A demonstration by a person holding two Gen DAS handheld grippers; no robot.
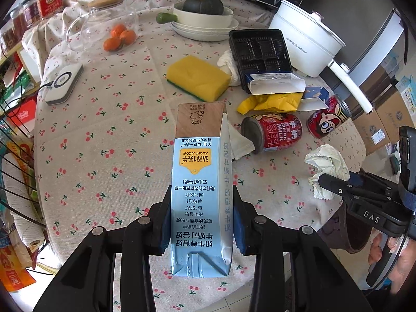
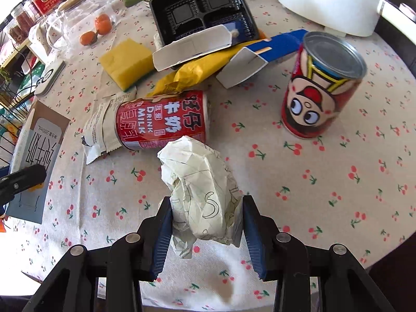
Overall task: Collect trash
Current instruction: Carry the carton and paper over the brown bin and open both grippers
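My left gripper (image 1: 201,215) is shut on a blue milk carton (image 1: 199,182) and holds it above the cherry-print tablecloth (image 1: 104,140). My right gripper (image 2: 206,218) is shut on a crumpled paper ball (image 2: 200,189), lifted a little off the cloth; it also shows in the left wrist view (image 1: 326,169). A red milk can (image 2: 163,121) lies on its side just beyond the paper. A second red can (image 2: 322,85) stands upright to the right. A torn wrapper (image 2: 100,127), a yellow bag (image 2: 197,72), opened blue-white boxes (image 2: 192,46) and a black plastic tray (image 2: 202,7) lie behind.
A yellow sponge (image 1: 197,78), oranges (image 1: 119,39), a glass jar (image 1: 101,23), a bowl with a squash (image 1: 202,13), a white electric pot (image 1: 306,39) and a white charger pad (image 1: 63,83) sit on the table. A wire rack (image 1: 15,171) stands left of the table.
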